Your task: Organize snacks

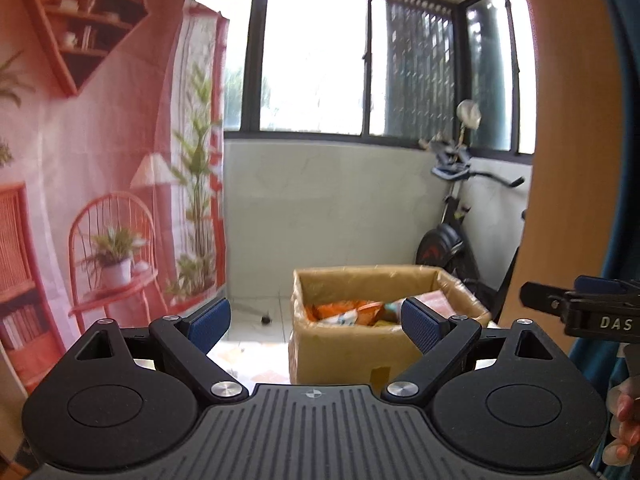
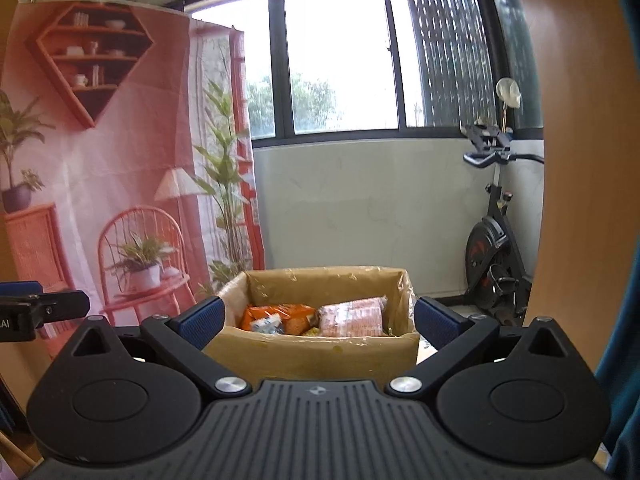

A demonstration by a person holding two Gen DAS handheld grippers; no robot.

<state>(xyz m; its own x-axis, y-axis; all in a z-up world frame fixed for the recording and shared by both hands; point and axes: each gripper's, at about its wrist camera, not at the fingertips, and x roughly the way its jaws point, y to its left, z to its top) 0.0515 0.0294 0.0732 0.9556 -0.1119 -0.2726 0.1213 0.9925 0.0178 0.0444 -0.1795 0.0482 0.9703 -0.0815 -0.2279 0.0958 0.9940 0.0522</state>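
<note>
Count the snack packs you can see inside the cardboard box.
3 at least: an orange pack at the left, a pink pack at the right, and a small white-blue pack in front of the orange one. The cardboard box wall may hide more.

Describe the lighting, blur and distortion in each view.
Left wrist view: the window is blown out white, the cardboard box and its snack packets are smeared, and straight frames bow. Right wrist view: the same backlight glare, but sharper; the orange packet reads clearly, with the edges curved by the fisheye.

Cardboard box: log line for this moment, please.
left gripper open, empty | right gripper open, empty | cardboard box ahead, snack packets inside
</note>
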